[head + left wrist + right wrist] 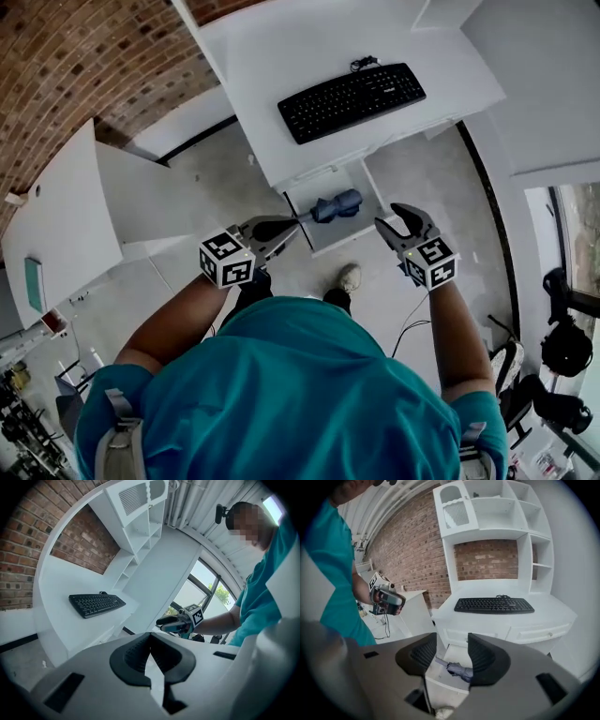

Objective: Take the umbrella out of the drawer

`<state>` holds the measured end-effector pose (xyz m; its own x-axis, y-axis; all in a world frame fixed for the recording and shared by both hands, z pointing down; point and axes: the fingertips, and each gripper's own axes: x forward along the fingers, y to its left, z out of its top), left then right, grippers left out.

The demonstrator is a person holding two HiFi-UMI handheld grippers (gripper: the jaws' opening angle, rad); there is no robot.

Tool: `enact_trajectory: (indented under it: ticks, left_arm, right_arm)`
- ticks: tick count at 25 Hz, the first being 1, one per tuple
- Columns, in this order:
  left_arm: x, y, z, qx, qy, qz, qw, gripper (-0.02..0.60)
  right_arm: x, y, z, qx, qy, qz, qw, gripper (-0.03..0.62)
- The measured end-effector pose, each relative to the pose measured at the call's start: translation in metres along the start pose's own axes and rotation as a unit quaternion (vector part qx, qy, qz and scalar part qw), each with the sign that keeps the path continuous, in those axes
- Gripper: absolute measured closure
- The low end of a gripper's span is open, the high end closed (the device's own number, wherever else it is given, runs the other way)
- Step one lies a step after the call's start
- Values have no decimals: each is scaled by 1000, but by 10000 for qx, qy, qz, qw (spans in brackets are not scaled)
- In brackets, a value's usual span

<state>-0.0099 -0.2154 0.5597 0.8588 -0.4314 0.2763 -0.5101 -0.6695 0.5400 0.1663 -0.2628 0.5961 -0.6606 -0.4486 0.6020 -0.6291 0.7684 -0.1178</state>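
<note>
A folded blue umbrella (336, 206) lies in the open white drawer (342, 239) under the desk (281, 56). In the head view my left gripper (292, 223) hovers just left of the drawer, its jaws shut with nothing between them. My right gripper (392, 217) hangs just right of the drawer, above its level, and is open and empty. The right gripper view looks between the spread jaws of the right gripper (452, 638) down at the umbrella (459, 670) in the drawer (440, 684). In the left gripper view the tips of the left gripper (150, 635) meet.
A black keyboard (352, 100) sits on the desk above the drawer. A white side cabinet (66, 216) stands at the left. The person's shoes (349, 277) and a cable (412, 328) are on the floor before the drawer. Black gear (562, 347) is at the right.
</note>
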Motion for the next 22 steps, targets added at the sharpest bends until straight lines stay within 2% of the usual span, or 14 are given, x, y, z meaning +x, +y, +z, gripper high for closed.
enact_trajectory:
  ticks: [4, 7, 10, 14, 19, 22]
  left_arm:
    - [2, 19, -19, -40, 74, 76, 9999, 569]
    - [5, 35, -35, -46, 186, 89, 9998, 569]
    - [12, 53, -53, 8, 298, 80, 9995, 569]
    - [25, 73, -79, 25, 397, -15, 9992, 569]
    - [42, 100, -121, -19, 542, -108, 9985, 569]
    - [47, 114, -150, 59, 743, -179, 9971, 569]
  right_arm:
    - [40, 0, -11, -889, 534, 360, 9940, 349]
    - [77, 5, -37, -1616, 1113, 738, 9778, 335]
    - [116, 7, -76, -2534, 1767, 1072, 9450, 326]
    - [168, 3, -134, -3524, 2469, 1406, 8917, 318]
    - [231, -15, -210, -4433, 3088, 1618, 8258, 313]
    - [264, -21, -255, -4773, 3355, 1641, 7954, 310]
